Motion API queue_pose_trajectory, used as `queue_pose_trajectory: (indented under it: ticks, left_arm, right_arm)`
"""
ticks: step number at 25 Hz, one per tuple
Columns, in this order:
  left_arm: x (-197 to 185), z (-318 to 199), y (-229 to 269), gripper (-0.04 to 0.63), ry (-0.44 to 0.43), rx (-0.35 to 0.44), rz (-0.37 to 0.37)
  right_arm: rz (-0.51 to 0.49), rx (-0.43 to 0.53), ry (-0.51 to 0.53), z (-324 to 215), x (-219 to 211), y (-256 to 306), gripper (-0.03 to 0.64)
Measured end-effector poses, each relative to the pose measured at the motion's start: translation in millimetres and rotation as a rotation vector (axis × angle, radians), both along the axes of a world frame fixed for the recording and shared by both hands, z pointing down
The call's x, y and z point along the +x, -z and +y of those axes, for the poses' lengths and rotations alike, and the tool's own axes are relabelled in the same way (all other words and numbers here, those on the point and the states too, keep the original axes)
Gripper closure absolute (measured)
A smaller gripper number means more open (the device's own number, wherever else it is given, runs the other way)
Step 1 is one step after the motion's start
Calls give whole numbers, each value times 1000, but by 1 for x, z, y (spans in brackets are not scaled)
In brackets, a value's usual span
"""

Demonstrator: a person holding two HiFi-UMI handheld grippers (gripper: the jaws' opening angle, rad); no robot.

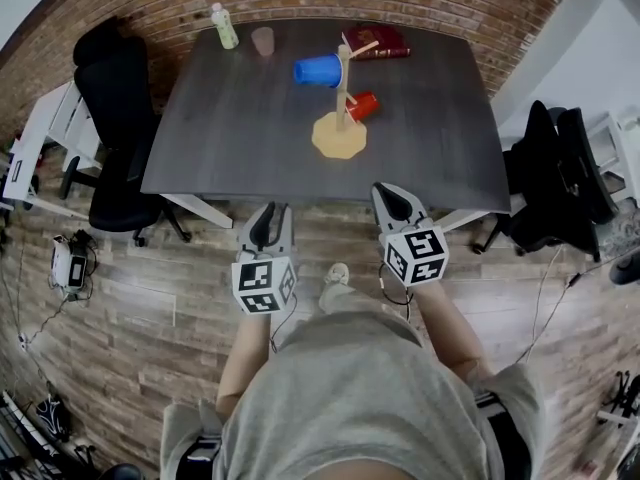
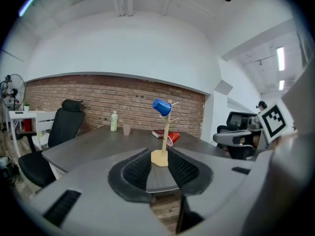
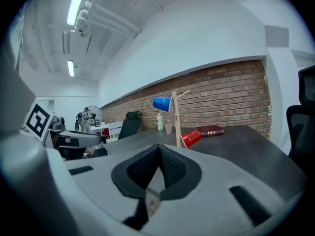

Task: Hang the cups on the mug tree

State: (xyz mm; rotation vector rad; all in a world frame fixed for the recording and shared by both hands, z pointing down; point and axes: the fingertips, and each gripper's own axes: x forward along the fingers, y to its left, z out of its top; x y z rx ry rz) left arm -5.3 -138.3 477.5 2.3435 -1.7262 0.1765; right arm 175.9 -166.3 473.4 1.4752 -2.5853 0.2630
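A wooden mug tree (image 1: 343,80) stands on the dark table (image 1: 240,138), right of its middle. A blue cup (image 1: 318,70) hangs on an upper peg and a red cup (image 1: 363,105) on a lower peg on the other side. A pale pink cup (image 1: 263,40) stands upright near the far edge. Both grippers hover over the floor, just short of the table's front edge. My left gripper (image 1: 268,213) is open and empty, pointing at the tree (image 2: 166,132). The jaws of my right gripper (image 1: 392,196) are shut with nothing between them; the red cup (image 3: 191,138) lies ahead of them.
A bottle (image 1: 224,26) and a dark red book (image 1: 378,42) sit at the table's far edge. A black office chair (image 1: 118,118) stands at the left side, more chairs (image 1: 560,168) at the right. A brick wall runs behind the table.
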Motion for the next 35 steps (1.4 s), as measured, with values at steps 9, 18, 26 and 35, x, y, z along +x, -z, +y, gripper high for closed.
queue_pose_trajectory:
  ticks: [9, 18, 26, 35]
  left_arm:
    - [9, 81, -2, 494, 10, 17, -1]
    - [14, 155, -2, 494, 24, 9, 10]
    - [22, 181, 4, 494, 7, 22, 19]
    - [21, 186, 8, 495, 6, 26, 2]
  right_arm:
    - [13, 37, 67, 92, -9, -1, 618]
    - [-10, 60, 107, 168, -12, 11, 618]
    - [-19, 52, 118, 198, -10, 13, 618]
    - [-23, 36, 90, 200, -4, 12, 618]
